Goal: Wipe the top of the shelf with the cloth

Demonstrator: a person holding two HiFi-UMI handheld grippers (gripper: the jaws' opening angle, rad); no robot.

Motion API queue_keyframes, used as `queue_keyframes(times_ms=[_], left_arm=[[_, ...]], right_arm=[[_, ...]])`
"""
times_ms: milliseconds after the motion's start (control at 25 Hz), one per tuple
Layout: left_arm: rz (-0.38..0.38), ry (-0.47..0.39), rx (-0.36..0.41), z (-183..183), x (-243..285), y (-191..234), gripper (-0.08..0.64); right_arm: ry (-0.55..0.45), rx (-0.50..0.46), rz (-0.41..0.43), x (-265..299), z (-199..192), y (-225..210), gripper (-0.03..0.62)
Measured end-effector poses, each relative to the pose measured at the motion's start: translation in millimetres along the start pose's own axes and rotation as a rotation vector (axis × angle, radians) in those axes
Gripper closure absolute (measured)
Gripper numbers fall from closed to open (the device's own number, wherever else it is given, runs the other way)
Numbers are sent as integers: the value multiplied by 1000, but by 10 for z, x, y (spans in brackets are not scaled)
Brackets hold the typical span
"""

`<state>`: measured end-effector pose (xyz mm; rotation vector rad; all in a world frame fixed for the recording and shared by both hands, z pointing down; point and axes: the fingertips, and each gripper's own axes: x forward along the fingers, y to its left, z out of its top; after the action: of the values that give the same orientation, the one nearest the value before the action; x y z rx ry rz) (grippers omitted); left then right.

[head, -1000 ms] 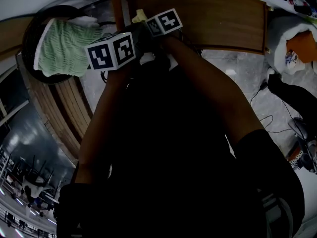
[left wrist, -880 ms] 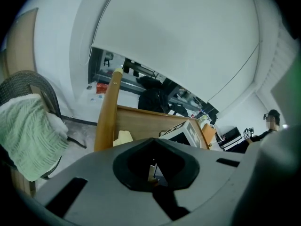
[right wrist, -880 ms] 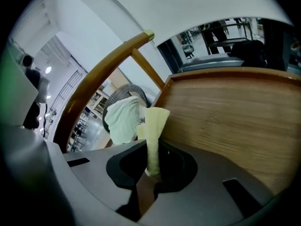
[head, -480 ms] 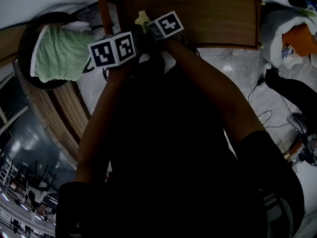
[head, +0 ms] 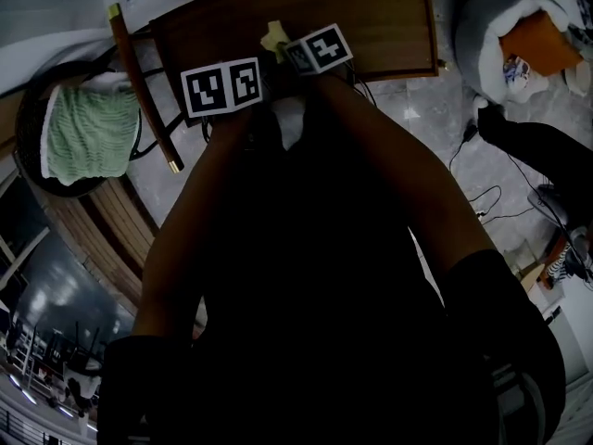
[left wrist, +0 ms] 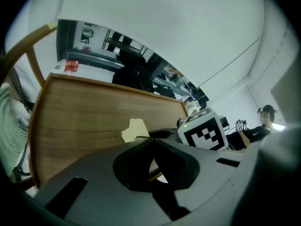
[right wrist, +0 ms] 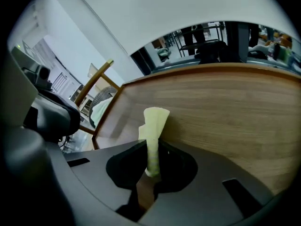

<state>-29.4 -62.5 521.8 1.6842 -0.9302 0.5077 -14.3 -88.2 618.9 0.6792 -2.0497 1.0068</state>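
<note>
**Cloth at the shelf's near edge, wipe hardly begun**

Right gripper (right wrist: 151, 149): jaws pinching a pale yellow cloth strip (right wrist: 155, 121), which sticks up past the tips over the brown wooden shelf top (right wrist: 225, 107). Left gripper (left wrist: 151, 144): jaws pressed together, nothing between them, held just beside the right one.

Cloth sits near the shelf's front edge, towards its left half. Whether it touches the wood I can't tell; both arms block the head view. Nearly all the board lies beyond the cloth, so I'd judge most of the wiping is left.
</note>
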Motion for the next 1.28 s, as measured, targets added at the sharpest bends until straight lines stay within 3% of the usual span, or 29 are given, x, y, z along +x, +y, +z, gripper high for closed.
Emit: queue_keyframes(times_ms=[320,560,920,1280], left_arm=[[-41,75,45,-53,814,-723,549],[-70,83,39,-58,1235,-1168,549],[-102,115,64,-114,1570,-1599,549],[-102,112,88,-61,1570,-1690,549]], right_arm=[[2,25,-103,-755,-290,-1012,545],[-8,54,-125,-1164,-410,-1521,545],[-23,137,-196,-1570,-569,-1997,545],[-19,174,-328,-1882,-658,-2353,545]])
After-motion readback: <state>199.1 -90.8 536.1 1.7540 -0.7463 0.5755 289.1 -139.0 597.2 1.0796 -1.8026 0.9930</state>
